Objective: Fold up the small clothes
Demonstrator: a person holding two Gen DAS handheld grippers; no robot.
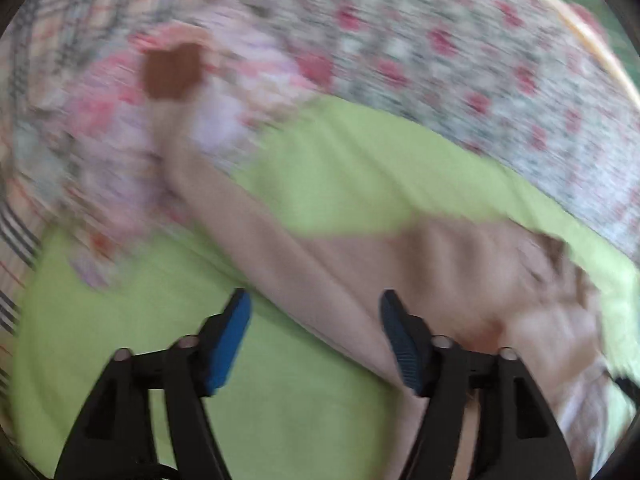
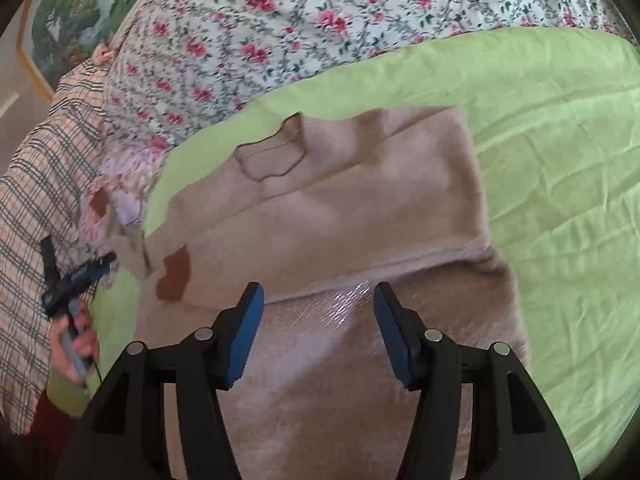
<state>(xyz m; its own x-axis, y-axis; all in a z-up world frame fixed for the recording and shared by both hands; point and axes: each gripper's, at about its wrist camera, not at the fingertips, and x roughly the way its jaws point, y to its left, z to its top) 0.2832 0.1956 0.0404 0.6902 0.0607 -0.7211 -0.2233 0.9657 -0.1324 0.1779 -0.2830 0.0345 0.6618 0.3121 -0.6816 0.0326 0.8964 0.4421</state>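
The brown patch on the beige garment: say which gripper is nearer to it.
Left. In the right wrist view the left gripper sits just left of the brown patch, while the right gripper hovers open farther right over the beige garment.

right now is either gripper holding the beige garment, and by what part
Nothing is held: the left gripper and right gripper are both open above the beige garment.

Matt beige knit garment (image 2: 328,208) on crinkled green cloth (image 2: 560,168)

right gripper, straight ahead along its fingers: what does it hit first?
Most likely the beige garment spread on the green sheet. The right gripper is open with nothing between its pads, angled down at the fabric just past a fold line. Depth is unclear.
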